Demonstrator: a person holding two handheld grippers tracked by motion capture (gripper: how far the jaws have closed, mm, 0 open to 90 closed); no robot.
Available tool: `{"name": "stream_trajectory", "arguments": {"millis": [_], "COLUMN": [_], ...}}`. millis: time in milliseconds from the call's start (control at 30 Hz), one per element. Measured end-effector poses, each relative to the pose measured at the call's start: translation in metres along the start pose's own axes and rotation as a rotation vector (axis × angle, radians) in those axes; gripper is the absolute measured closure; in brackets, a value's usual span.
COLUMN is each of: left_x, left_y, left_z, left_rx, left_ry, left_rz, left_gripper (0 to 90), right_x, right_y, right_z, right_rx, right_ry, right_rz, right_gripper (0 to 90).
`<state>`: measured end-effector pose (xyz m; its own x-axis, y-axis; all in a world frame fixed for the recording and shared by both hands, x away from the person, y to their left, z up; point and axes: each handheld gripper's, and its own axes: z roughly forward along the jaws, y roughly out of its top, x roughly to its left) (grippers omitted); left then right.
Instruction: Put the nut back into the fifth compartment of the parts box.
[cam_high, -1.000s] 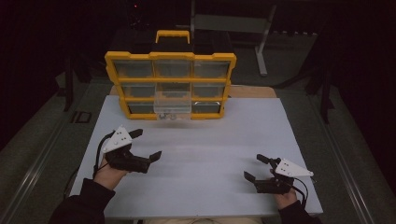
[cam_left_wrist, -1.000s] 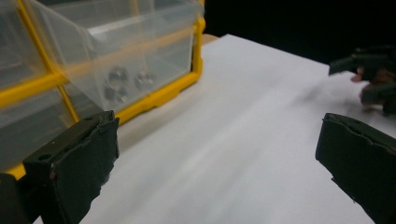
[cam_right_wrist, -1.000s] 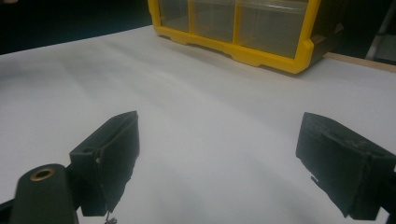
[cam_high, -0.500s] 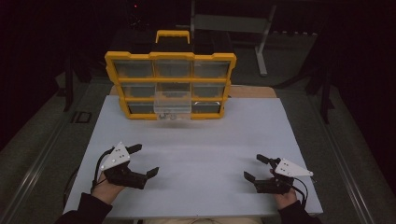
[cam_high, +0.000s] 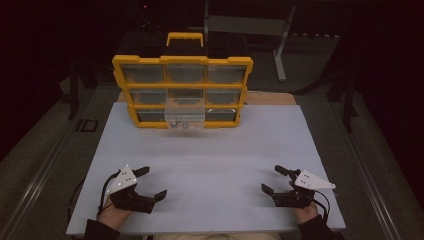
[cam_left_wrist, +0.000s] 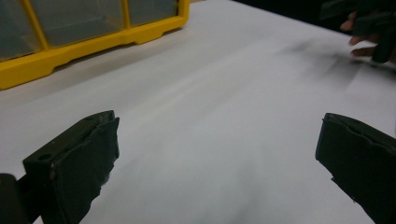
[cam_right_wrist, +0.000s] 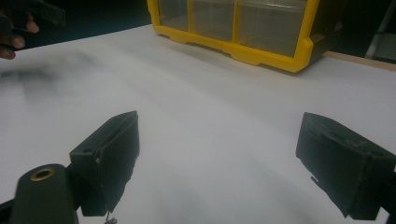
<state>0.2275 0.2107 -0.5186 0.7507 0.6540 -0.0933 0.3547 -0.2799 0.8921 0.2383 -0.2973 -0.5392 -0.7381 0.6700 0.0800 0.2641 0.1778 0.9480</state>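
A yellow drawer cabinet (cam_high: 182, 90) with clear drawers stands at the far middle of the white table (cam_high: 210, 150). Its bottom middle drawer (cam_high: 184, 112) is pulled out, with small items inside that are too small to name. My left gripper (cam_high: 153, 182) rests near the front left edge, open and holding nothing. At the front right my right gripper (cam_high: 270, 178) is also open and holding nothing. In the left gripper view the jaws of the left gripper (cam_left_wrist: 219, 163) stand wide over bare table. The right gripper (cam_right_wrist: 219, 158) has its jaws equally wide in the right gripper view.
The cabinet's yellow base (cam_left_wrist: 93, 42) lies far ahead of the left gripper, and its corner (cam_right_wrist: 243, 51) far ahead of the right. A dark floor and a metal stand (cam_high: 280, 50) surround the table. A wooden strip (cam_high: 270, 97) shows behind the cabinet.
My left gripper has drawn back toward the front edge and settled lower. The right gripper has stayed in place.
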Motion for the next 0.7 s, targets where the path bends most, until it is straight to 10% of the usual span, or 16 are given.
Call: {"name": "stream_trajectory", "arguments": {"millis": [700], "left_x": [0.013], "left_y": [-0.024], "left_z": [-0.007], "left_rx": [0.06], "left_ry": [0.218], "left_rz": [-0.091], "left_gripper": [0.0], "right_x": [0.001], "right_y": [0.001], "right_z": [0.0], "right_rx": [-0.001], "right_ry": [0.002], "right_rz": [-0.013], "right_gripper": [13.6]}}
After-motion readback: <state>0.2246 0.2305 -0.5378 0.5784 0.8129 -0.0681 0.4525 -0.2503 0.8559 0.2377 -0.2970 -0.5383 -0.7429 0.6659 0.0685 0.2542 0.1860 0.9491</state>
